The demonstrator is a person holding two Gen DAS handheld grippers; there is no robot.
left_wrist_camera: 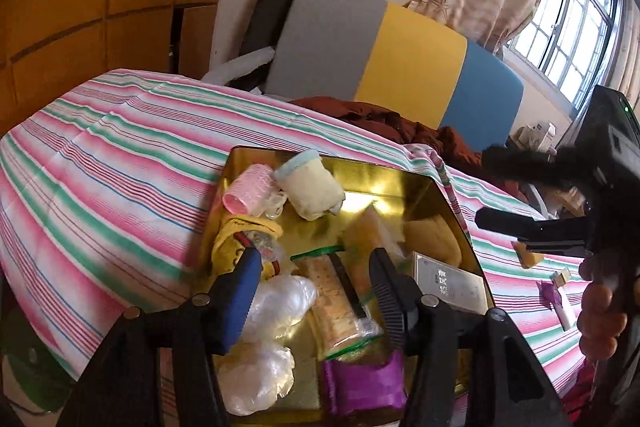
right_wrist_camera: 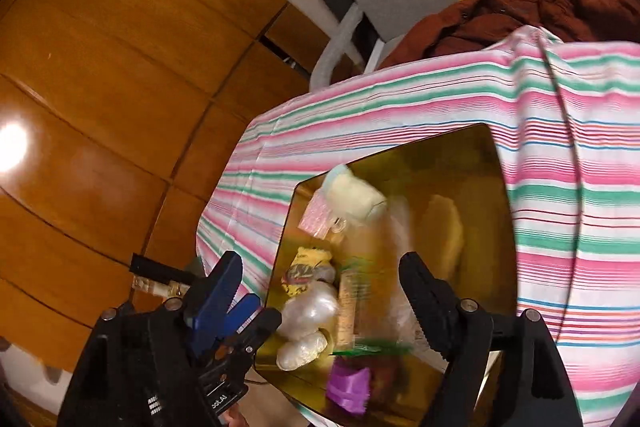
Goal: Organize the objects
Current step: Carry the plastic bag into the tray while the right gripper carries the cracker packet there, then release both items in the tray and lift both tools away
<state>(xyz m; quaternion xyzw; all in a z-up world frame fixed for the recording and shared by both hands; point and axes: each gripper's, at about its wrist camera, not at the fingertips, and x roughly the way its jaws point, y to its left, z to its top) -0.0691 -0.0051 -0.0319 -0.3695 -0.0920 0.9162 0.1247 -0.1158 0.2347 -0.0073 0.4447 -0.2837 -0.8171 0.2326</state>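
While both the left gripper (left_wrist_camera: 316, 267) and right gripper (right_wrist_camera: 320, 283) hover apart and empty above the gold tray (left_wrist_camera: 452, 203), the step looks like a drop-off, and next comes fetching the purple packet (left_wrist_camera: 550, 293) beside the right gripper.

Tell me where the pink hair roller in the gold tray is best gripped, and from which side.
Probably across the pink roller's round body, at mid-length, coming down from above. It lies on its side in the gold tray's far-left corner, with the tray wall behind it and the cream sock roll close beside it, so only the top is free.
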